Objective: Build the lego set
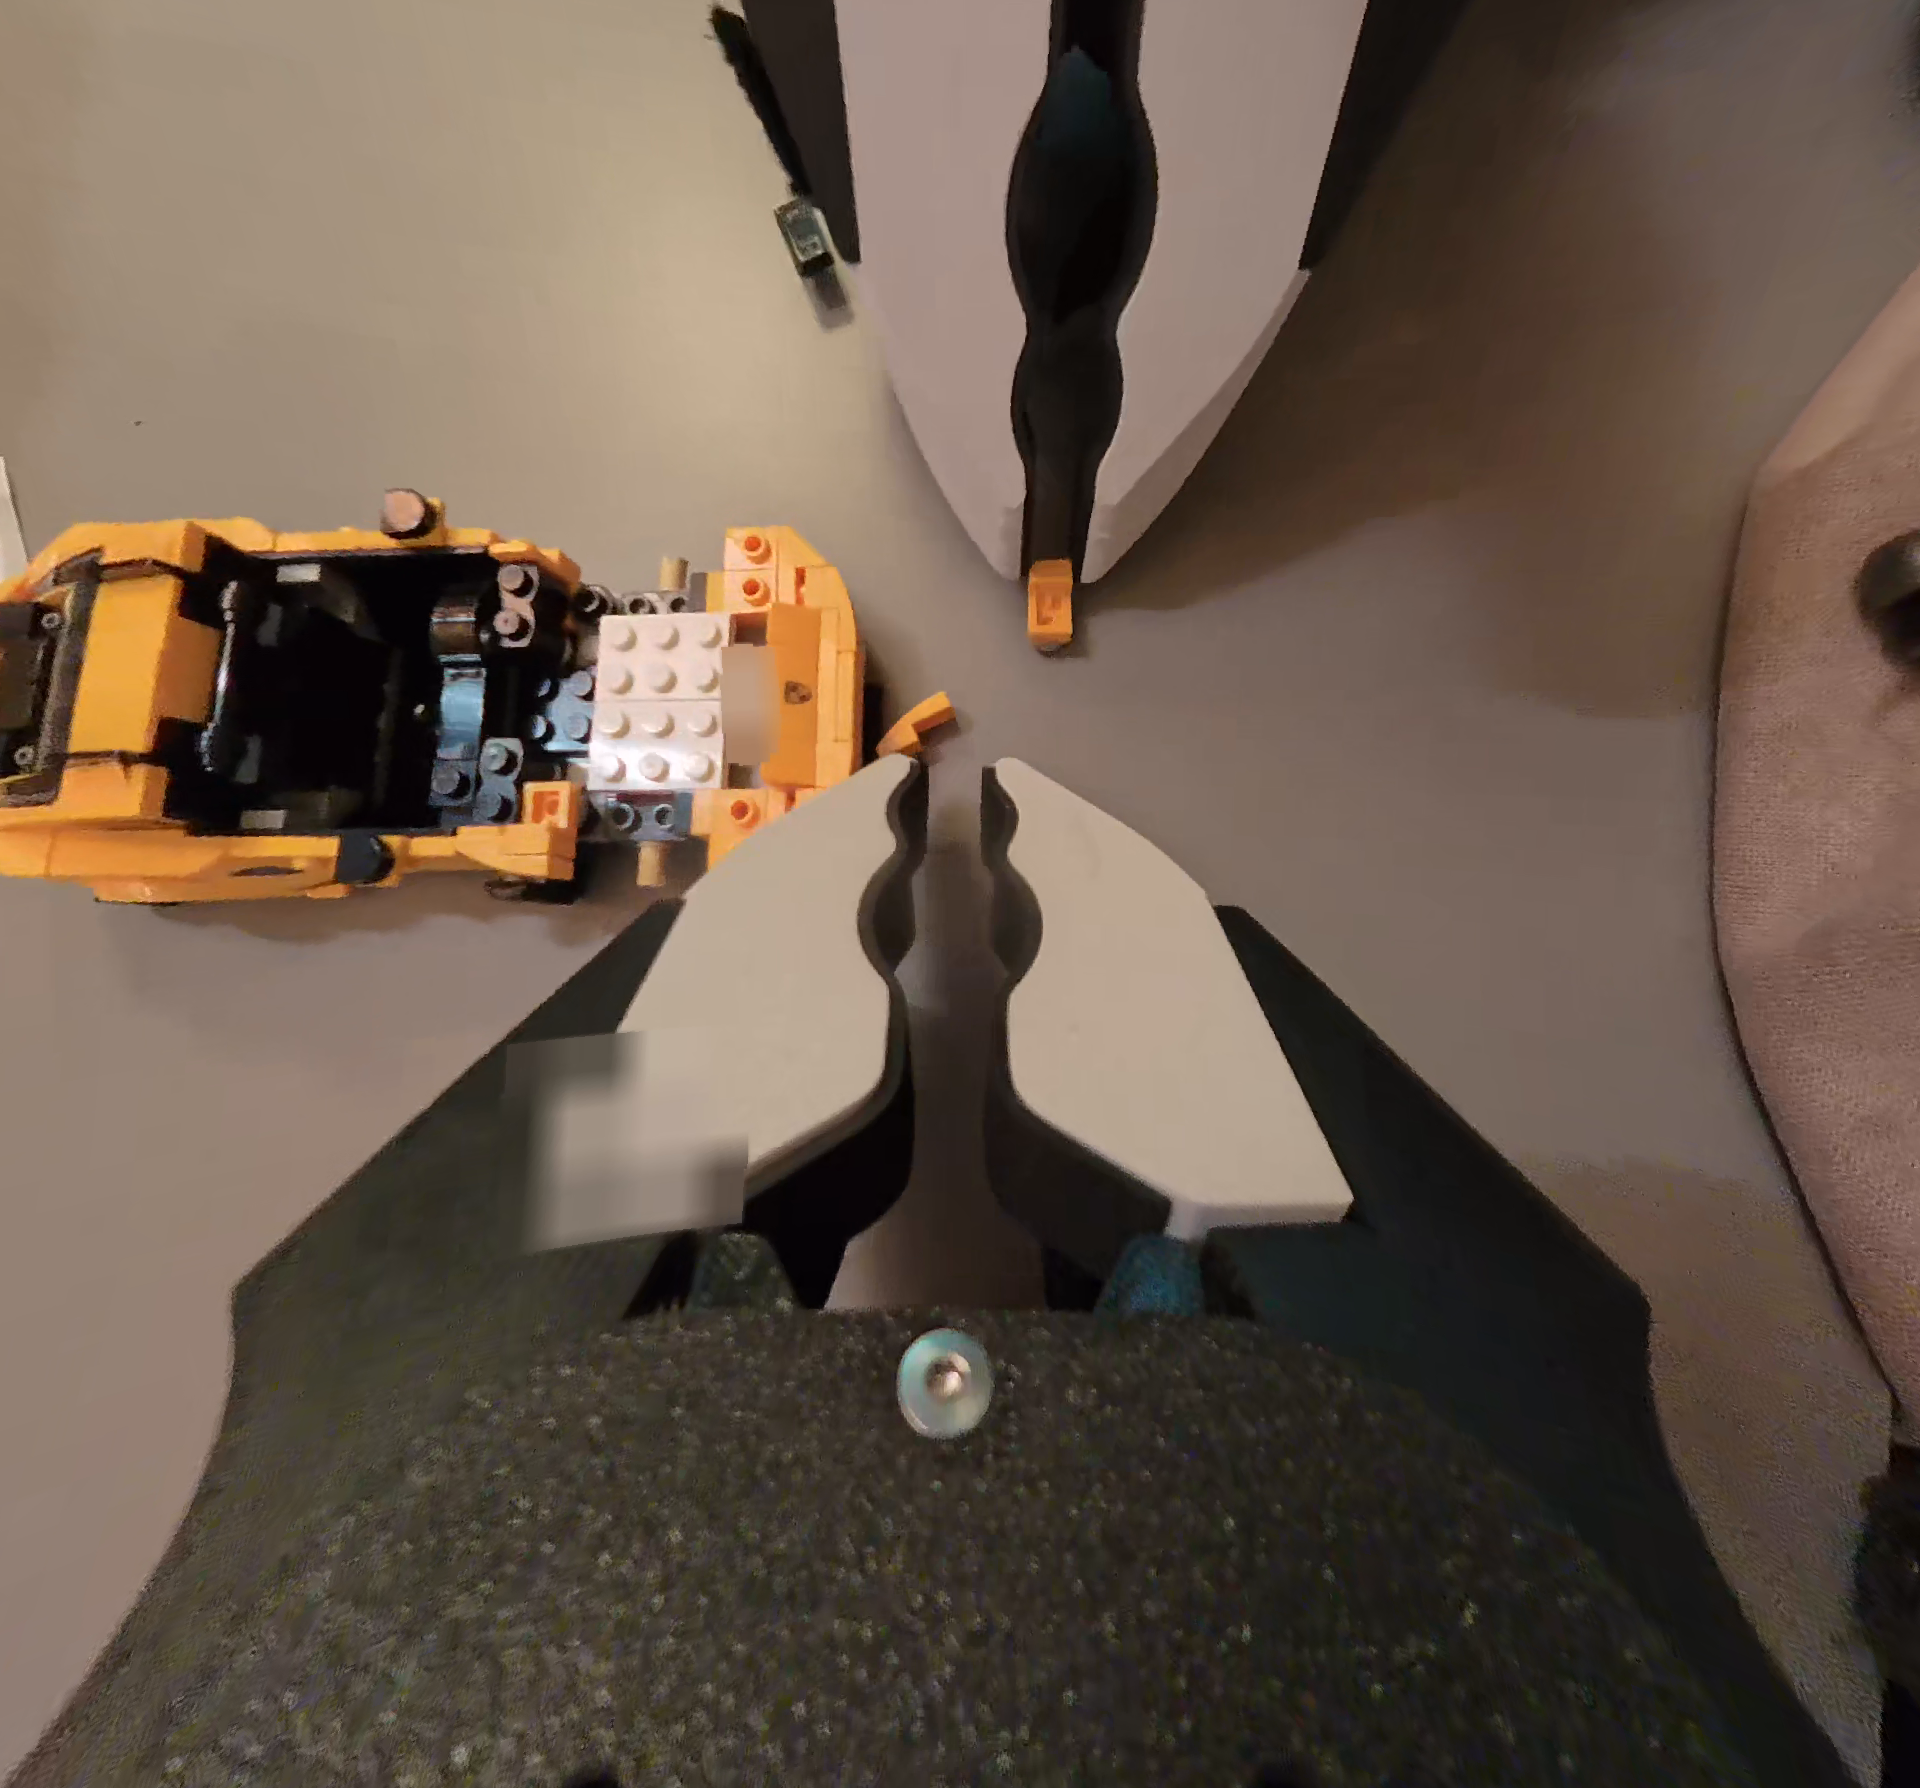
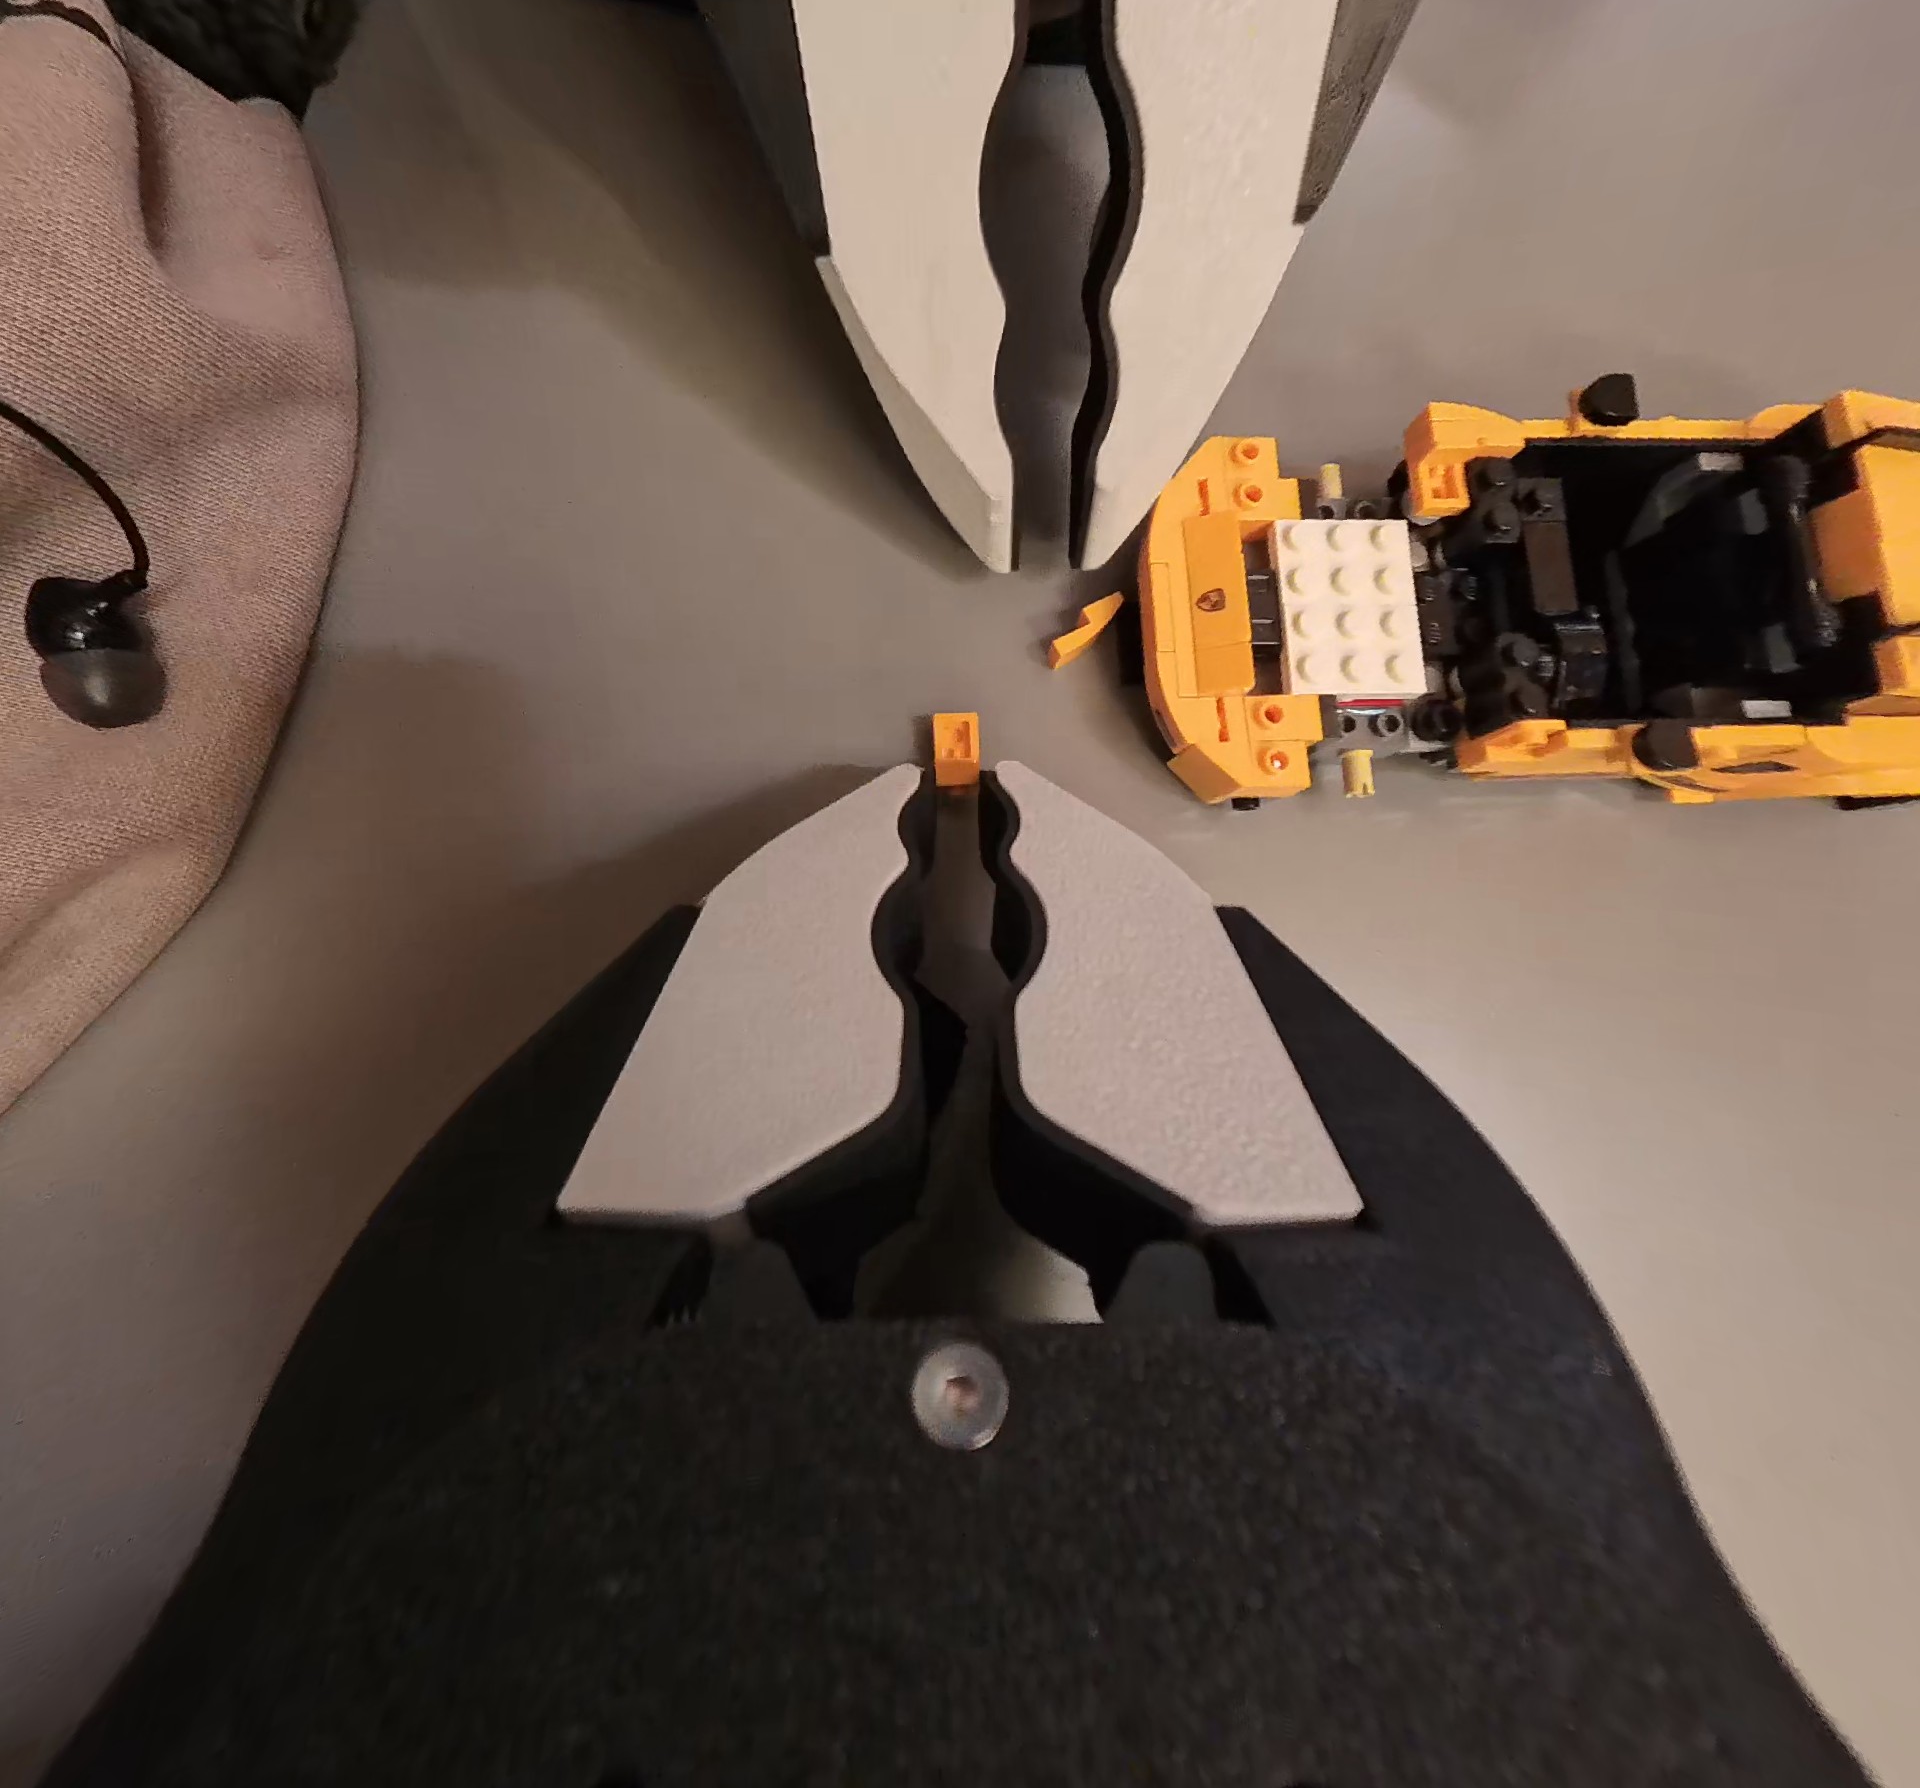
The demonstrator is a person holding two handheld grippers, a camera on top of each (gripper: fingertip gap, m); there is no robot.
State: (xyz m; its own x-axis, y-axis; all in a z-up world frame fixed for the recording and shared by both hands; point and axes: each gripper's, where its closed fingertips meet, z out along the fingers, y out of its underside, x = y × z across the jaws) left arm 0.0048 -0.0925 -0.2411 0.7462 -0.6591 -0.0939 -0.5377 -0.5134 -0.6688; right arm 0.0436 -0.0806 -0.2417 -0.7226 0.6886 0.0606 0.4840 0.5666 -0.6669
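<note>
Only the right wrist view shows an earbud [image 2: 99, 668] at far left on pinkish fabric [image 2: 156, 491]. Right gripper [image 2: 958, 770] pinches a small orange brick [image 2: 956, 746] at centre. Left gripper [image 1: 954, 770] slightly spread, empty. Loose orange slope piece [image 2: 1081, 629] beside the car [image 2: 1507, 606]; car's long axis horizontal, nose pointing toward frame centre in both views

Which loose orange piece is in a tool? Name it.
The small square brick, pinched at the right tool's tips. The other loose piece, a curved orange sliver, lies on the table by the car's nose, ungripped.
</note>
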